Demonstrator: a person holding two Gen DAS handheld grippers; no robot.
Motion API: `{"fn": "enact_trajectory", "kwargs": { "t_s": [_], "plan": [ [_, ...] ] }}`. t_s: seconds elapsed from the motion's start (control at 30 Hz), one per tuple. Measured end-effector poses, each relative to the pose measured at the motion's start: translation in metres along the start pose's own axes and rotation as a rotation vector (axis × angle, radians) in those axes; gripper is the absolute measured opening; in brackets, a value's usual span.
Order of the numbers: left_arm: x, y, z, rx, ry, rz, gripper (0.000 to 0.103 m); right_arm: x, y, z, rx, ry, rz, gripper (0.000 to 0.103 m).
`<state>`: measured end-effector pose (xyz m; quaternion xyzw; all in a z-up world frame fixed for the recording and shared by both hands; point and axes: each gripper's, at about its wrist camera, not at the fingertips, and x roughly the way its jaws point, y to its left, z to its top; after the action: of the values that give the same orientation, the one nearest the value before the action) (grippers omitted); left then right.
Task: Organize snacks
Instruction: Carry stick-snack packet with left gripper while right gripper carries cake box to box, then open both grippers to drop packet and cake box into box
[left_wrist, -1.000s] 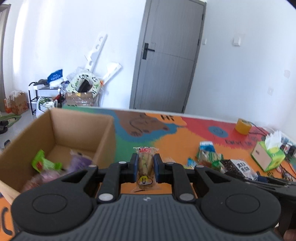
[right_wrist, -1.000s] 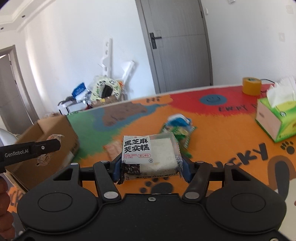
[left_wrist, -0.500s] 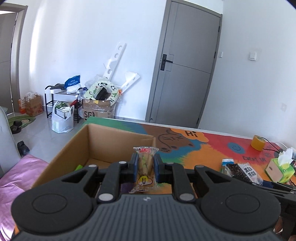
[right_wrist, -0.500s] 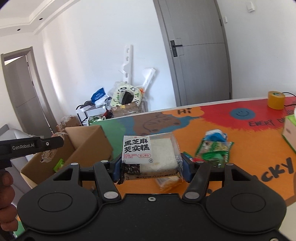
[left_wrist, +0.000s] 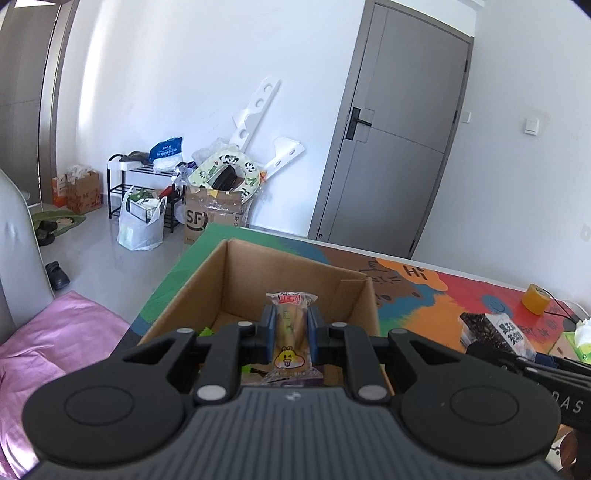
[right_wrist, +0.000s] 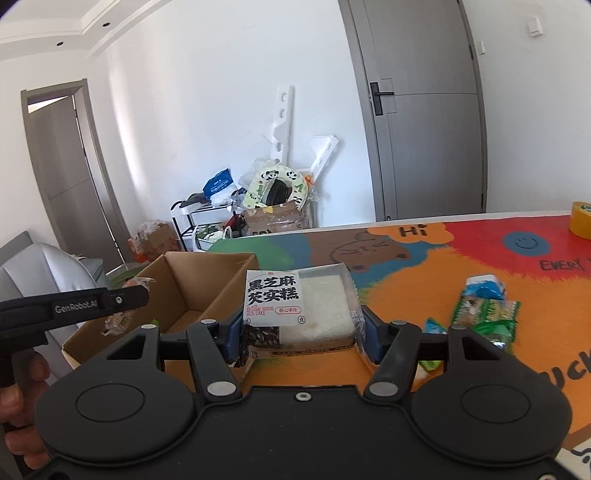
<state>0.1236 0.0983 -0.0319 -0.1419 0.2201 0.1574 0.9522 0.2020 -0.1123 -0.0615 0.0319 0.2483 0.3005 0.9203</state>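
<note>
A narrow clear-wrapped snack bar with a cartoon face is gripped upright in the closed left claw above the open brown cardboard box at the table's edge. Only the right wrist view shows the loose green and blue snack packets lying on the colourful printed table mat, whose lettering "Hi" is legible. A clear-wrapped white cake labelled "SESAME SEEDS RICE CAKE" is clamped in the right claw, just beside the box.
</note>
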Motion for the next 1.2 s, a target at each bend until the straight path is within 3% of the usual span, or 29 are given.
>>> {"fn": "enact_trajectory", "kwargs": {
  "t_s": [0.33,0.9,1.07,1.13,1.2],
  "plan": [
    [0.007,0.018,0.006,-0.041,0.044,0.005,0.021,0.010,0.027,0.010,-0.023,-0.001,0.017,0.060],
    [-0.008,0.056,0.013,-0.071,0.035,0.048,0.030,0.040,0.068,0.019,-0.051,0.023,0.077,0.060],
    [-0.017,0.068,0.017,-0.071,0.021,0.070,0.044,0.050,0.085,0.021,-0.066,0.023,0.113,0.060],
    [-0.020,0.072,0.019,-0.069,0.012,0.083,0.048,0.051,0.093,0.021,-0.076,0.012,0.139,0.062],
    [-0.022,0.074,0.020,-0.069,0.011,0.090,0.051,0.050,0.098,0.022,-0.088,-0.002,0.177,0.075]
  ]
}}
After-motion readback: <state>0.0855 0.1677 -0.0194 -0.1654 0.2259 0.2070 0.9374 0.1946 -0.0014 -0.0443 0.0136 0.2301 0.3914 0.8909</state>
